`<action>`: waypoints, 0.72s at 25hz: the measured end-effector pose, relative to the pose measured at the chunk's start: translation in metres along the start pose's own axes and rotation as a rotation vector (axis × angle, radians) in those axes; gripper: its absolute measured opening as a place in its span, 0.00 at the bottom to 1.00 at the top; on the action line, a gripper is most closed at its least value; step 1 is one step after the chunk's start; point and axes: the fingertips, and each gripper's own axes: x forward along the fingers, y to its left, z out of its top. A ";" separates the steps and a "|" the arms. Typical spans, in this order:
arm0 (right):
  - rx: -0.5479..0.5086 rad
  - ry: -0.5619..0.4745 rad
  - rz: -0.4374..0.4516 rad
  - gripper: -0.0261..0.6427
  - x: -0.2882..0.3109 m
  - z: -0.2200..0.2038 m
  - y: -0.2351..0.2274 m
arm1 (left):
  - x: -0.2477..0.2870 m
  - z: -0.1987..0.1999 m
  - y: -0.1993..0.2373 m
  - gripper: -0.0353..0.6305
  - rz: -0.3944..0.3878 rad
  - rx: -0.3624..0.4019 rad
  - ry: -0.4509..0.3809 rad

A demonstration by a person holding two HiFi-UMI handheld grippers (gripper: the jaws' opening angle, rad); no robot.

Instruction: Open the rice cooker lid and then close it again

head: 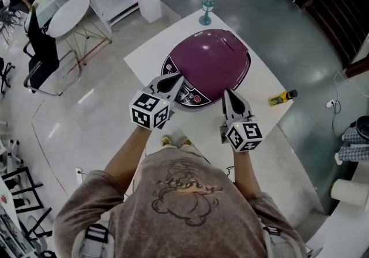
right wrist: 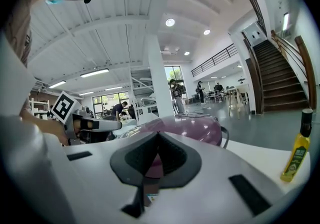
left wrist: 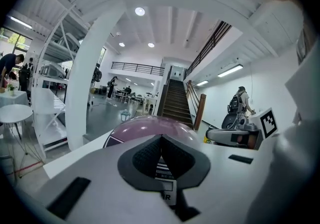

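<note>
A purple rice cooker (head: 210, 61) sits on the white table (head: 271, 130) with its domed lid down. My left gripper (head: 174, 80) is shut with nothing in it, its tips over the control panel at the cooker's front left. My right gripper (head: 226, 94) is also shut and holds nothing, its tips at the cooker's front right edge. In the left gripper view the shut jaws (left wrist: 161, 138) point at the purple dome (left wrist: 150, 127). The right gripper view shows its jaws (right wrist: 159, 134) closed before the cooker (right wrist: 195, 128).
A teal goblet (head: 206, 10) stands at the table's far corner behind the cooker. A small yellow oil bottle (head: 282, 97) stands to the cooker's right, upright in the right gripper view (right wrist: 297, 153). A round white table (head: 66, 15) and chairs are on the floor at left.
</note>
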 end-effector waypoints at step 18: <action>-0.071 0.077 -0.012 0.04 0.017 -0.009 0.004 | 0.014 -0.014 0.004 0.09 -0.042 0.028 0.139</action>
